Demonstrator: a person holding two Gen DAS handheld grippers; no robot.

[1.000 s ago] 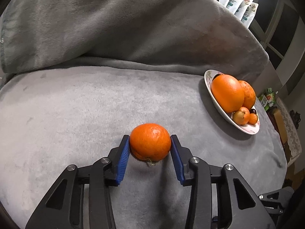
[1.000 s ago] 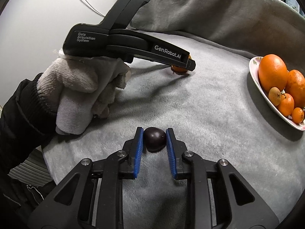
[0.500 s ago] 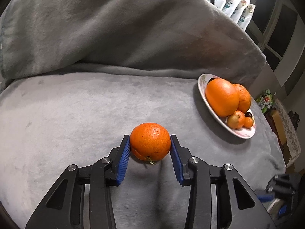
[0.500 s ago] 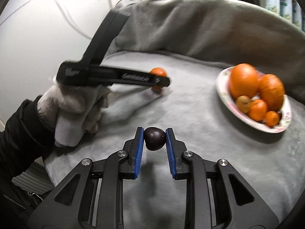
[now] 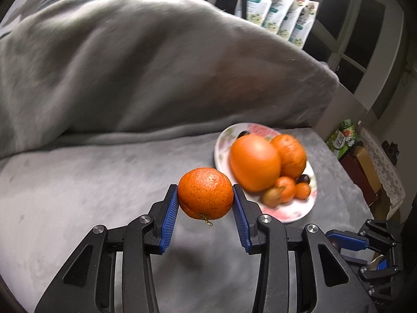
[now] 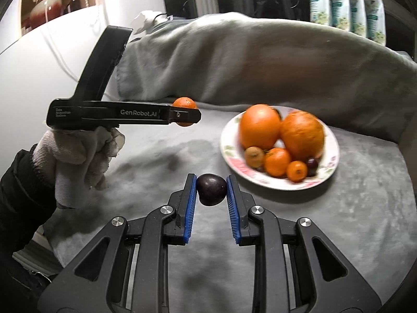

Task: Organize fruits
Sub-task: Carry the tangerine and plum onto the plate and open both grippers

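Note:
My left gripper [image 5: 206,203] is shut on a mandarin [image 5: 205,193], held above the grey blanket just left of the flowered plate [image 5: 294,215]. The plate carries two big oranges [image 5: 254,162], some small orange fruits and a dark one. In the right wrist view my right gripper [image 6: 211,190] is shut on a dark purple plum [image 6: 211,189], lifted off the blanket in front of the plate [image 6: 332,167]. The left gripper [image 6: 186,114] shows there from the side, with the mandarin [image 6: 183,103] at its tip and a gloved hand [image 6: 78,154] on its handle.
A grey blanket [image 5: 78,182] covers the seat and the raised back [image 5: 130,65]. Flowered packets [image 5: 284,13] stand behind the back. A cabinet with a lace cloth [image 5: 378,161] is at the right. A white wall [image 6: 39,73] lies to the left.
Both grippers have risen with their fruit and moved toward the plate, which now looks nearer and larger in both views. The mandarin and the plum stay gripped.

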